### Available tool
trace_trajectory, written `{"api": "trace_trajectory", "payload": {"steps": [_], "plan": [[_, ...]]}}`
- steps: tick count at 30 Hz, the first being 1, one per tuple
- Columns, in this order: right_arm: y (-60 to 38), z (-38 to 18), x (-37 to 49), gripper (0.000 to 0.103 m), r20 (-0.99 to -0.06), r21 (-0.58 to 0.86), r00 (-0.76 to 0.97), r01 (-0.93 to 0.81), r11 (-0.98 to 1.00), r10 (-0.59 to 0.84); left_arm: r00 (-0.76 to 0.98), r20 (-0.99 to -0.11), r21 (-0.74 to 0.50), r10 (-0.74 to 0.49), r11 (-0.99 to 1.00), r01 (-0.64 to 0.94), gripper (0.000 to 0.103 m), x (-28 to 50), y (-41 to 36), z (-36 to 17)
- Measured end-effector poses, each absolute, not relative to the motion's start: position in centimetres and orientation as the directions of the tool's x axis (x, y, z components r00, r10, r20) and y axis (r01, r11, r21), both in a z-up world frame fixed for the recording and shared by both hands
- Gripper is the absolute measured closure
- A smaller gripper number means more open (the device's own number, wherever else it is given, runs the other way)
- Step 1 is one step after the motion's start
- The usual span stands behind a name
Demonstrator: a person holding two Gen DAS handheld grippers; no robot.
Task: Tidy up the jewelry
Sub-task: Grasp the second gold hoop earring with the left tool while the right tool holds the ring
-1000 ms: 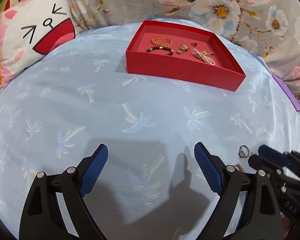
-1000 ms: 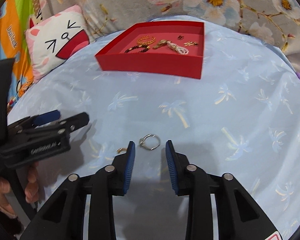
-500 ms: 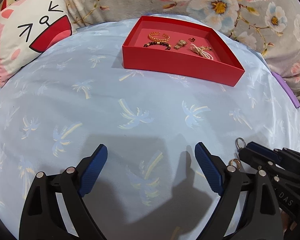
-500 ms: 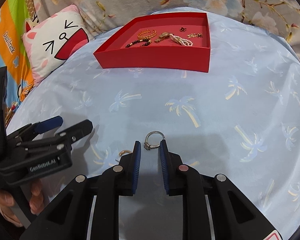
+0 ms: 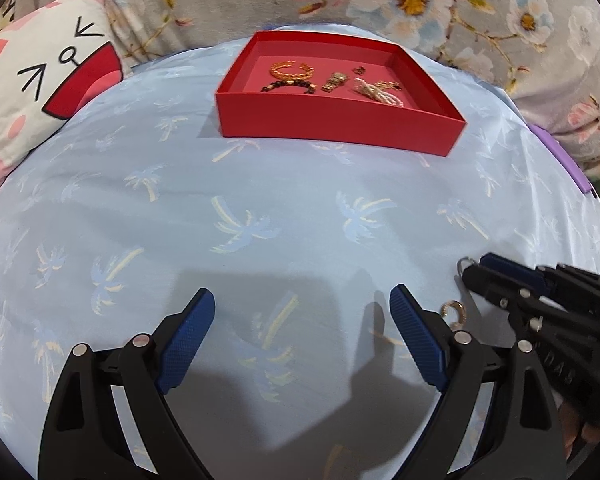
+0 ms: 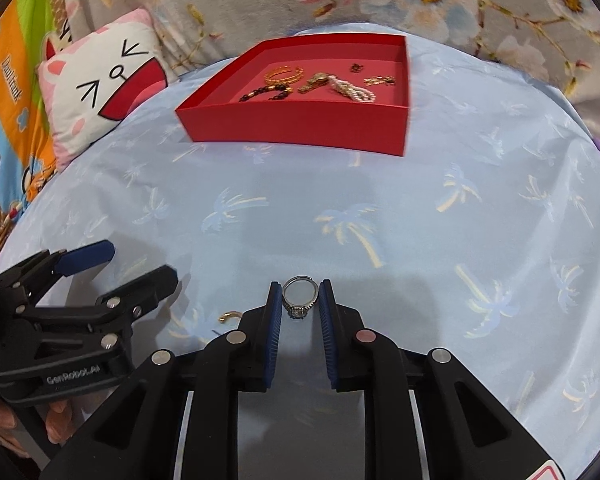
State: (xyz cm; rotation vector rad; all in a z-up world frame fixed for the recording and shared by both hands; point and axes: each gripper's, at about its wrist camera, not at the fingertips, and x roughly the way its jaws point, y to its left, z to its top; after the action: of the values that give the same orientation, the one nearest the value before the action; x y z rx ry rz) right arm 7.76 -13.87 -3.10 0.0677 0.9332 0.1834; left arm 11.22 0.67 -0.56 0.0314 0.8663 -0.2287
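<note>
Right gripper (image 6: 299, 300) had just closed on the silver ring (image 6: 299, 295), pinched at its tips; lifting slowly toward the far red tray (image 6: 300, 128) seemed wise. Left gripper (image 5: 302, 340) stood wide, empty.

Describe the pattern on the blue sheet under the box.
Pale palm trees on the light-blue sheet, clearest in the right wrist view; the red box sits on it.

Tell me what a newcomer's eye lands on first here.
First the red tray, bright against the pale blue palm-print cloth at the far side, with gold and pearl jewelry inside. Next the silver ring pinched upright between the blue pads of the right gripper, whose jaws have just been closing. A small gold ring lies on the cloth beside the wide-open left gripper.
</note>
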Motion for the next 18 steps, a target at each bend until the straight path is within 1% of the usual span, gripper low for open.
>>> {"api": "trace_trajectory", "payload": {"steps": [6, 9, 11, 17, 18], "plan": [[-16.6, -2.3, 7.4, 0.086, -0.779, 0.164, 0.602, -0.072, 0.984, 0.174, 0.606, -0.754, -0.057, -0.254, 0.944, 0.325, 0.016, 9.8, -2.0, -0.5], [-17.3, -1.9, 7.2, 0.086, -0.772, 0.165, 0.614, -0.056, 0.985, 0.164, 0.59, -0.759, -0.062, -0.275, 0.933, 0.355, 0.017, 9.6, -3.2, -0.6], [-17.6, -1.7, 7.1, 0.086, -0.77, 0.168, 0.617, -0.05, 0.985, 0.162, 0.582, -0.765, -0.054, -0.276, 0.928, 0.369, 0.019, 9.6, -3.9, -0.7], [-17.8, -1.6, 6.9, 0.086, -0.768, 0.171, 0.618, -0.051, 0.984, 0.166, 0.59, -0.768, 0.002, -0.247, 0.922, 0.388, 0.032, 9.9, -5.9, -0.8], [-17.8, -1.6, 6.8, 0.086, -0.767, 0.169, 0.619, -0.054, 0.984, 0.166, 0.592, -0.768, 0.007, -0.244, 0.921, 0.389, 0.037, 9.9, -6.0, -0.8]]}}
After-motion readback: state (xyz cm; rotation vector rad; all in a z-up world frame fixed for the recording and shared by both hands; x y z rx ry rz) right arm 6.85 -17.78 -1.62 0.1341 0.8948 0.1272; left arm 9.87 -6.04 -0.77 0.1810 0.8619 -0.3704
